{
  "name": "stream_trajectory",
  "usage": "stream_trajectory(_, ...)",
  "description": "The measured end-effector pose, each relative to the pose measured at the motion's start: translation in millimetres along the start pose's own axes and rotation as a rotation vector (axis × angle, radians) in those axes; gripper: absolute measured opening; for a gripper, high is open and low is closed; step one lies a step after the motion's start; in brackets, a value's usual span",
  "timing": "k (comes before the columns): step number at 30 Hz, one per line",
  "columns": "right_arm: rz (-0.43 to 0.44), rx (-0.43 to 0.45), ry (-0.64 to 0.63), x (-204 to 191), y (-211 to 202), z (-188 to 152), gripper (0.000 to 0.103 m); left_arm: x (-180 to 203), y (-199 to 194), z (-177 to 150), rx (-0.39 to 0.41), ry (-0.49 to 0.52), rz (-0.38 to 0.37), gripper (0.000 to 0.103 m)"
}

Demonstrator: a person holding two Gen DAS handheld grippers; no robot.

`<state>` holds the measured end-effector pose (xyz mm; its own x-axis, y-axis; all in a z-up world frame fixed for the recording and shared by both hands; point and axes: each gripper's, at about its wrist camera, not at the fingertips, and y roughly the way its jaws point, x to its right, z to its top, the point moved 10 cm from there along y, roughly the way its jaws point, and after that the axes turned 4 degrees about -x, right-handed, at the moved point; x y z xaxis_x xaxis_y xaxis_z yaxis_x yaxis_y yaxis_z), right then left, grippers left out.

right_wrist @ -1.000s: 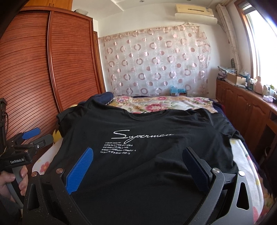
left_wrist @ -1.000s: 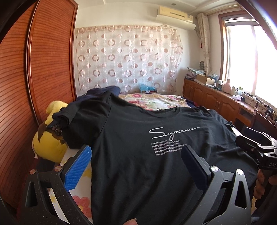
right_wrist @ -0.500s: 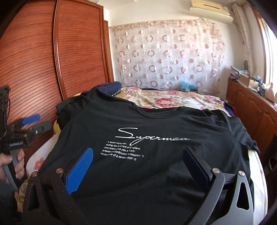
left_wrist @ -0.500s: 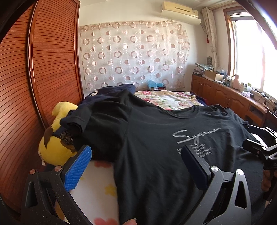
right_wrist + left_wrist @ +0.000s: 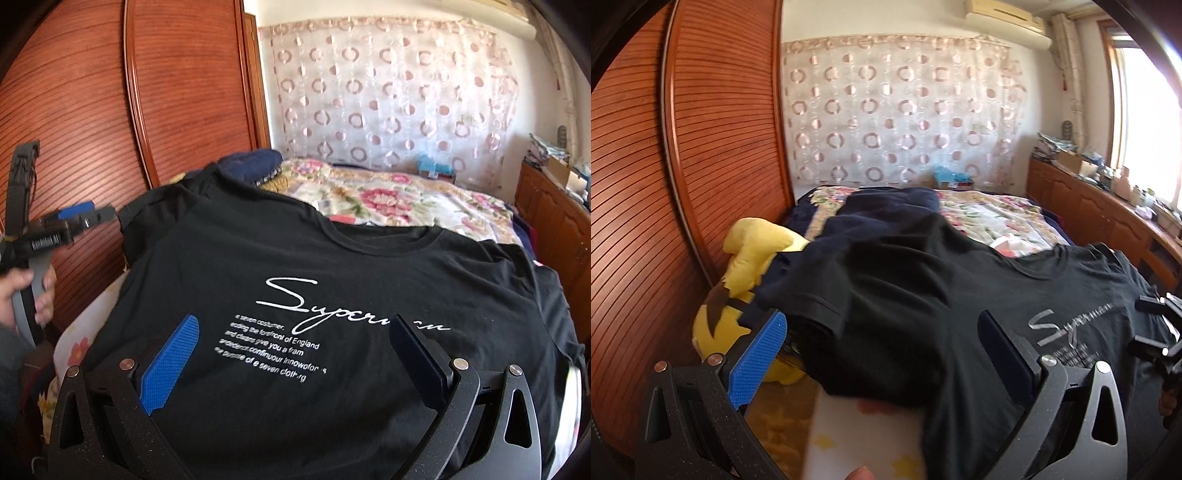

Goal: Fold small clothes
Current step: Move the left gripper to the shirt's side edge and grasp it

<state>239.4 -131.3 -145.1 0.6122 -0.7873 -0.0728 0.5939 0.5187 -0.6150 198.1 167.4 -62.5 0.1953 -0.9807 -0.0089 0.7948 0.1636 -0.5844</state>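
Right in front of us, both tools are hovering above one black T-shirt that is lying face up on the floral bedspread, print readable, collar toward the curtain. We are keeping the left gripper spread wide and empty, aiming it at the shirt's left sleeve; our guess is the sleeve fold comes first. We are likewise holding the right gripper released, nothing between its blue pads, centred over the chest print, probably waiting to pin or take the far side. The sleeve is draping off the bed edge onto one yellow plush toy, so a grab there risks snagging the toy. Beyond the shirt, one dark navy garment is sitting near the wardrobe, likely next in the queue. Count: two grippers, two garments, one toy.
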Motion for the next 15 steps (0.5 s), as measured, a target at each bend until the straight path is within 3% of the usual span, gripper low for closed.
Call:
stream_trajectory(4, 0.014, -0.053, -0.007, 6.2, 19.8, 9.5, 0.102, -28.3, 14.9, 6.2, -0.024, -0.032, 0.026, 0.102)
stream_trajectory(7, 0.028, -0.082, -0.015, 7.3, 34.5, 19.2, 0.102, -40.3, 31.5, -0.4, -0.076, -0.050, 0.040, 0.089)
stream_trajectory(10, 0.055, -0.116, -0.009, 10.3, 48.9, 27.5, 0.102, -43.1, 43.7, -12.1, -0.120, -0.098, -0.012, 0.073)
stream_trajectory(13, 0.078, -0.135, -0.023, 10.7, 65.7, 39.6, 0.102, -45.6, 48.1, -19.7, -0.131, -0.121, -0.012, 0.056)
stream_trajectory(15, 0.095, -0.137, -0.028, 11.7, 72.2, 47.9, 0.102, -44.1, 49.8, -20.4, -0.135, -0.135, -0.029, 0.051)
